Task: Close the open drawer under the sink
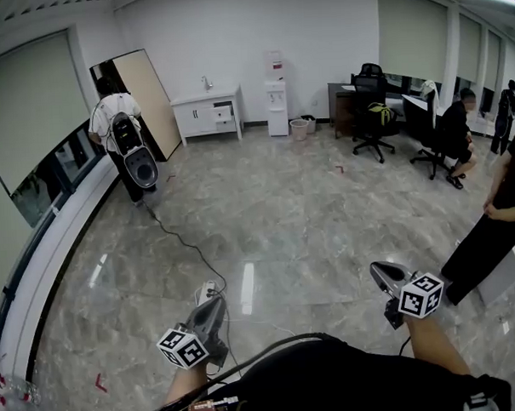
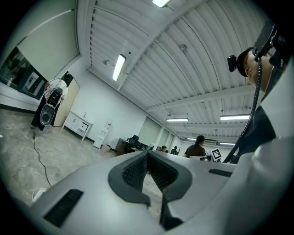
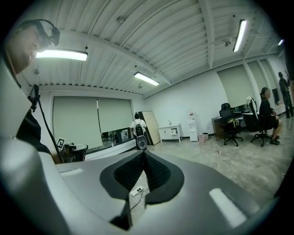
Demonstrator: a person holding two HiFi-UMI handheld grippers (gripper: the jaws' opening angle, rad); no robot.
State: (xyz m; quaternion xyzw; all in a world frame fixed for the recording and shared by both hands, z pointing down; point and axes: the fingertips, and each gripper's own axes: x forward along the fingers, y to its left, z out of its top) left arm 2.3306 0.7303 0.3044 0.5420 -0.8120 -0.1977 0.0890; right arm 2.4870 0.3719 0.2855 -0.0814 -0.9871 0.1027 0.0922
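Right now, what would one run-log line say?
drawer: open, far across room | left gripper: shut, empty | right gripper: shut, empty | contact: none

Open-plan office. Pale polished tile floor (image 1: pixel 275 208); desks (image 1: pixel 345 93) with black swivel chairs (image 1: pixel 371 110) along the right wall; water dispenser (image 1: pixel 276 106), waste bin (image 1: pixel 298 129) and white sink cabinet (image 1: pixel 206 111) against the far wall; roller blinds (image 1: pixel 27 108) over the windows; ceiling strip lights (image 2: pixel 118 67).
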